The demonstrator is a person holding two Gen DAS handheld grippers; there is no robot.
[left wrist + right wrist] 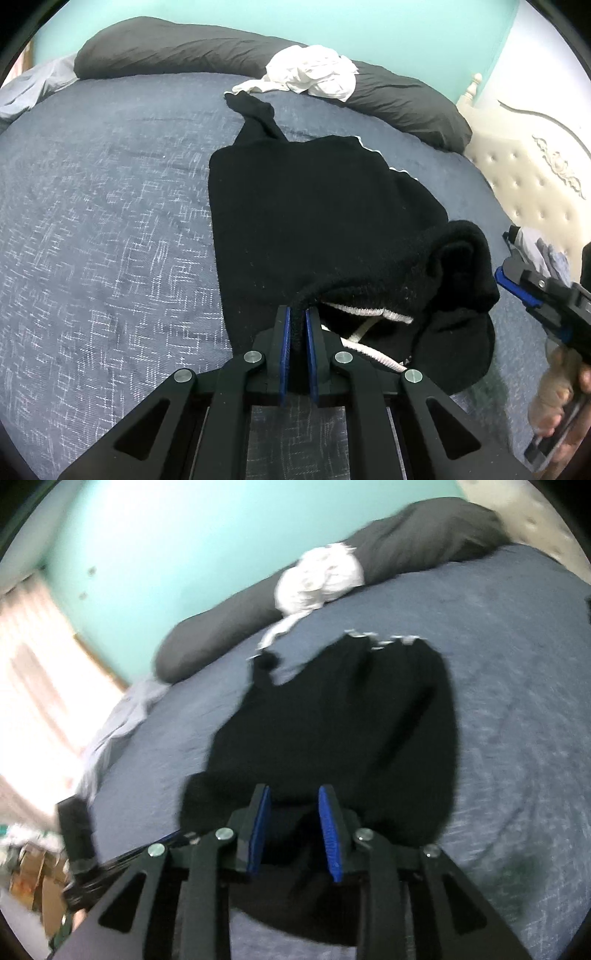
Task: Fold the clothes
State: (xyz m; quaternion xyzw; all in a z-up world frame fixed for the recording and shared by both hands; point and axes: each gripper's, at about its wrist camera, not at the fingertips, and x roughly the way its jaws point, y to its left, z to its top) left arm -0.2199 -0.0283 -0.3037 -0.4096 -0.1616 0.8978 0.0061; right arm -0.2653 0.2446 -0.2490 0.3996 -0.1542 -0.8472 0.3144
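A black hoodie [317, 218] lies on the blue bedspread [103, 206], one sleeve stretched toward the pillows. My left gripper [298, 314] is shut on a fold of the hoodie's near edge and lifts it; the hood with its white drawstring [369, 350] sits bunched to the right. My right gripper [293, 794] is open just above the near part of the hoodie [351, 720], jaws apart with nothing between them. It also shows at the right edge of the left wrist view [532, 291], beside the hood.
A crumpled white garment [314, 72] lies by the dark grey pillows [166, 48] at the far side. A pale grey cloth [122, 716] lies at the bed's left edge. A cream tufted headboard [532, 170] stands on the right.
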